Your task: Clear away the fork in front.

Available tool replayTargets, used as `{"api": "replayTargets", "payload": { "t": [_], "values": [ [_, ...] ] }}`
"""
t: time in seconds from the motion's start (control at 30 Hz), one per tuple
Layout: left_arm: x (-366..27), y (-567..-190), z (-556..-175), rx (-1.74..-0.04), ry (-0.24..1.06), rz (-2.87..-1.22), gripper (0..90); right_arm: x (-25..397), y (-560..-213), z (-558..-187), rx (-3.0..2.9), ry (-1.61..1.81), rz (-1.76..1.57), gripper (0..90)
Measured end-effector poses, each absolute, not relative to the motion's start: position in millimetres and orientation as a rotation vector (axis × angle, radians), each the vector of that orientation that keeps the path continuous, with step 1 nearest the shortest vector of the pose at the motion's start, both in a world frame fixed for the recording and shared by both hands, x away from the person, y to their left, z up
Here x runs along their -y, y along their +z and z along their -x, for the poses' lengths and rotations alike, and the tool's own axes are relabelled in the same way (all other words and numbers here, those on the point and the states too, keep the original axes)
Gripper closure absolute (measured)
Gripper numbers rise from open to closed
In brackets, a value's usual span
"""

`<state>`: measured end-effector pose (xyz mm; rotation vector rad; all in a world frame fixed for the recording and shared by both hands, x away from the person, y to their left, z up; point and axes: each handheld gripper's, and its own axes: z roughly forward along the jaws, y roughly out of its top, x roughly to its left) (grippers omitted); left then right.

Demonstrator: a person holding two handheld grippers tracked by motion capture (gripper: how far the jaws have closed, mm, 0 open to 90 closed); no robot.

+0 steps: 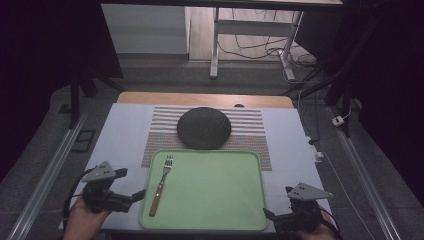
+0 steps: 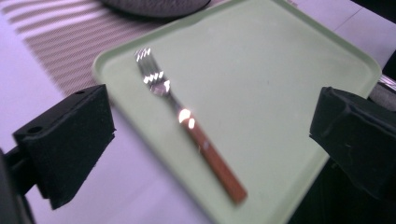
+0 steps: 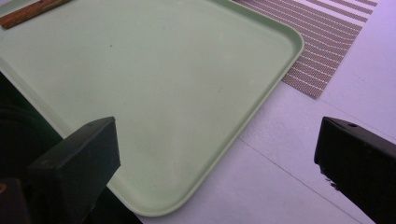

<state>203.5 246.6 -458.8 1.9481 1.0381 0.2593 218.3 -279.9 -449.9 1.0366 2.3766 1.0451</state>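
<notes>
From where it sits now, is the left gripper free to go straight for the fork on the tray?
Probably yes. The left gripper is open beside the green tray, and the fork lies flat near that edge with nothing over it. The low rim looks like the only thing to clear.

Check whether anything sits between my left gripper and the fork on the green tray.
Nothing visible does. The left gripper hovers with jaws open at the tray's left edge, and the fork lies alone near that side of the green tray, wooden handle toward the gripper. The dark round plate sits beyond the tray, clear of the path.
</notes>
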Motion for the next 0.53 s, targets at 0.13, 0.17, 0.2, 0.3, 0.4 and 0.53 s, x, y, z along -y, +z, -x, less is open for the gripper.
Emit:
{"api": "replayTargets", "payload": {
  "t": [0.13,0.17,0.2,0.3,0.4,0.53],
  "values": [
    [-266.1,-468.5,-184.0,-1.086,0.260,-1.913,0.0,280.0,-449.7,-218.5,-2.370,1.050,-1.048,0.0],
    [-269.6,-471.1,-180.3,-1.099,0.262,-1.916,0.0,280.1,-449.7,-218.5,-2.370,1.050,-1.048,0.0],
    [-272.2,-473.2,-176.8,-1.114,0.269,-1.922,0.0,280.1,-449.7,-218.5,-2.369,1.050,-1.051,0.0],
    [-278.0,-473.7,-169.3,-1.130,0.299,-1.912,0.0,280.6,-449.6,-218.9,-2.368,1.050,-1.054,0.0],
    [-279.4,-474.3,-167.2,-1.174,0.309,-1.953,0.0,280.6,-449.9,-219.4,-2.368,1.048,-1.064,0.0],
    [-279.4,-474.0,-168.2,-1.164,0.299,-1.949,0.0,280.7,-450.2,-220.1,-2.373,1.040,-1.072,0.0]
  ]
}}
